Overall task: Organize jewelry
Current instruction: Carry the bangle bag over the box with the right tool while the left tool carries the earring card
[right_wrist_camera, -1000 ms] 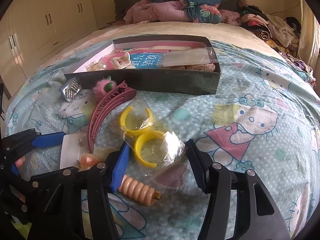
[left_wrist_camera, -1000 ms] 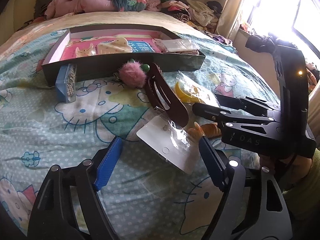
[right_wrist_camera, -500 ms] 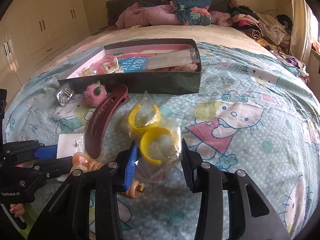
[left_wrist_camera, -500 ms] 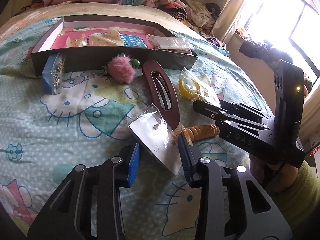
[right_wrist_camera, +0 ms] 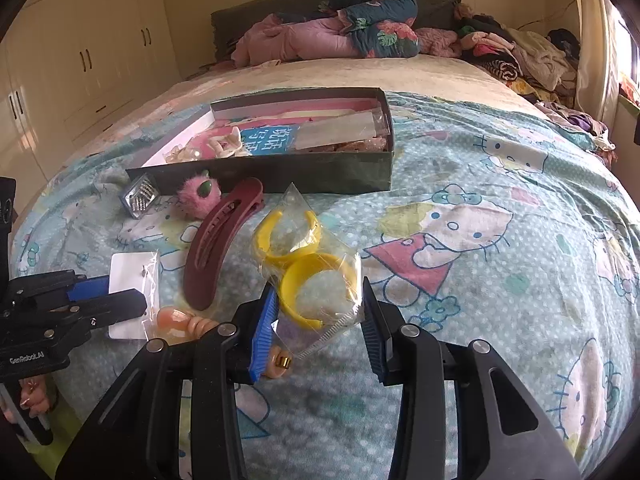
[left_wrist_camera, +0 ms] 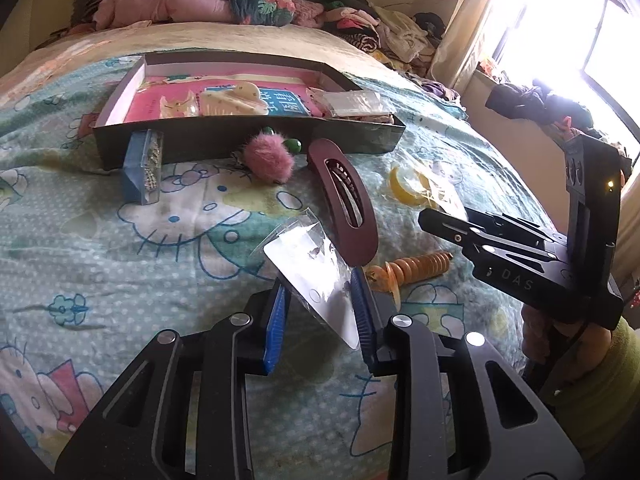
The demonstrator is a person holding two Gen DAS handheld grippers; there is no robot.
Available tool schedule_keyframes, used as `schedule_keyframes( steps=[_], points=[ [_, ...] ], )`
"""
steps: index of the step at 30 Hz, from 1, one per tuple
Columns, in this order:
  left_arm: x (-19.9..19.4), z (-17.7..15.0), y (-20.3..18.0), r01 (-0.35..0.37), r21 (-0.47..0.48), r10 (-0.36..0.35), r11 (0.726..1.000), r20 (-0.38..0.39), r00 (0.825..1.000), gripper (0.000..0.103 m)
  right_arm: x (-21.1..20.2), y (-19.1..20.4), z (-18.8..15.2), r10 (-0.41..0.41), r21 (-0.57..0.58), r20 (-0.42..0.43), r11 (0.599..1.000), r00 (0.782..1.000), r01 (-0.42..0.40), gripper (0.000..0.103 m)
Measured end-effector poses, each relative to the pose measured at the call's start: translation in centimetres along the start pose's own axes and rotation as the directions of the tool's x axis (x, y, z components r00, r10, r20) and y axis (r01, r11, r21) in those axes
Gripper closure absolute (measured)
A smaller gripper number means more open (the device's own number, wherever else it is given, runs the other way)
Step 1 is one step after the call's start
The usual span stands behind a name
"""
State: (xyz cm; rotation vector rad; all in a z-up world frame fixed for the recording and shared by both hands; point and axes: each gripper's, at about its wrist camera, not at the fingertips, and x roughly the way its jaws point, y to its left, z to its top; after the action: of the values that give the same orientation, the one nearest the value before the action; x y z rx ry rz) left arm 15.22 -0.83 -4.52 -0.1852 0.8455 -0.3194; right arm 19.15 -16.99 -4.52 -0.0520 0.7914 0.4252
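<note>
My left gripper (left_wrist_camera: pixel 320 304) is shut on a white earring card in a clear sleeve (left_wrist_camera: pixel 316 276), its near end pinched between the blue pads and tilted off the bedspread. My right gripper (right_wrist_camera: pixel 320 320) is shut on a clear bag of yellow bangles (right_wrist_camera: pixel 308 268). The left gripper and card also show in the right wrist view (right_wrist_camera: pixel 128 292). A dark open box (left_wrist_camera: pixel 248 136) with pink lining and hair clips lies further up the bed.
On the Hello Kitty bedspread lie a maroon hair clip (left_wrist_camera: pixel 344 200), a pink pompom (left_wrist_camera: pixel 268 160), a blue case of studs (left_wrist_camera: pixel 142 168) and a ribbed peach clip (left_wrist_camera: pixel 416 268). Clothes are piled at the headboard (right_wrist_camera: pixel 340 36). A window (left_wrist_camera: pixel 580 40) is on the right.
Both grippers have closed from wide open, the left onto the earring card and the right onto the bangle bag. The card's near end has lifted off the bed.
</note>
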Motion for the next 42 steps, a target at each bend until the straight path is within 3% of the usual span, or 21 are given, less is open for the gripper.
schedule_keyframes(
  steps=[9,29,42],
  points=[
    [-1.6,0.4,0.5,-0.05,0.008,0.05,0.999,0.044,0.998,0.081,-1.3,2.0,0.4,0.02,-0.028,0.018,0.999,1.0,-0.02,0.066],
    [-5.7,2.7,4.8,-0.087,-0.101,0.103,0.991,0.163,0.981,0.084,-2.5,7.2,3.7,0.074,-0.111,0.068,0.992,0.995,-0.066,0.066],
    [-5.5,5.6,6.4,-0.099,-0.118,0.121,0.988,0.194,0.974,0.085,-1.4,7.9,6.3,0.079,-0.126,0.084,0.99,0.993,-0.068,0.066]
  ],
)
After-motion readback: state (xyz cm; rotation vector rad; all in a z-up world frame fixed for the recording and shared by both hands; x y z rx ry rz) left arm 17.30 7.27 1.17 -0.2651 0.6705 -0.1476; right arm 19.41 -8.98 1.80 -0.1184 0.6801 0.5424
